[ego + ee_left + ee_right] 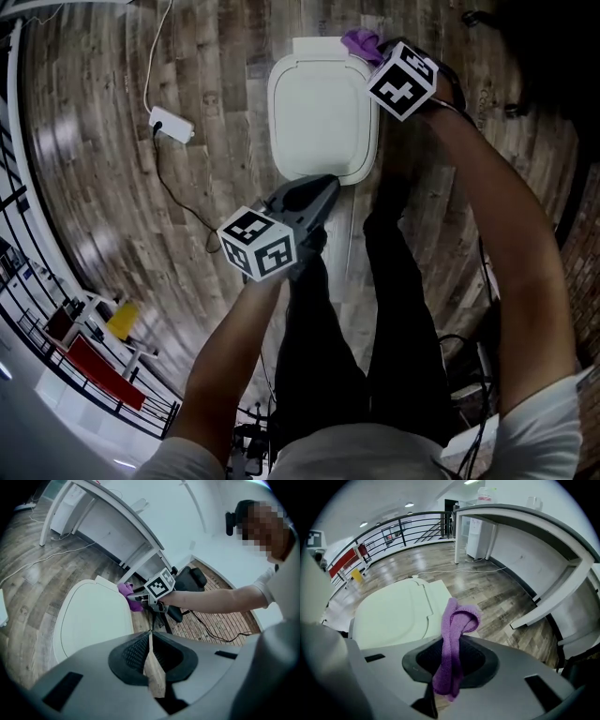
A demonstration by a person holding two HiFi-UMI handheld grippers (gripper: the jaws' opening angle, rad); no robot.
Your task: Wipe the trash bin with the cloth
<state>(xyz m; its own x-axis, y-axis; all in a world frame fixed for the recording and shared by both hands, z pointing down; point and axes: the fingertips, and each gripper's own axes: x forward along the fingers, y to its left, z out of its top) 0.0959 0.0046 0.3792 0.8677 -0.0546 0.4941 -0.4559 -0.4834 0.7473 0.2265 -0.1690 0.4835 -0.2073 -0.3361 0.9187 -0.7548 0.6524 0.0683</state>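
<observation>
- Cloth [458, 618] check: it's purple and pinched tight in the right gripper [451, 648]. The loose fold flops up past the jaws at the back corner of the trash bin [323, 112] (we can't tell if it touches yet).
- The bin sits on the wood floor just ahead of our feet, lid down.
- Left gripper [150, 637] is closed on nothing, over the bin's near rim.
- For a decent wipe, we'd press the fold flat on the lid and drag in overlapping passes. The hinge ridge looks like it could snag.
- Power strip [172, 124] and its cable lie well off left, and a white desk [525, 531] stands behind the bin. Nothing's really blocking us.
</observation>
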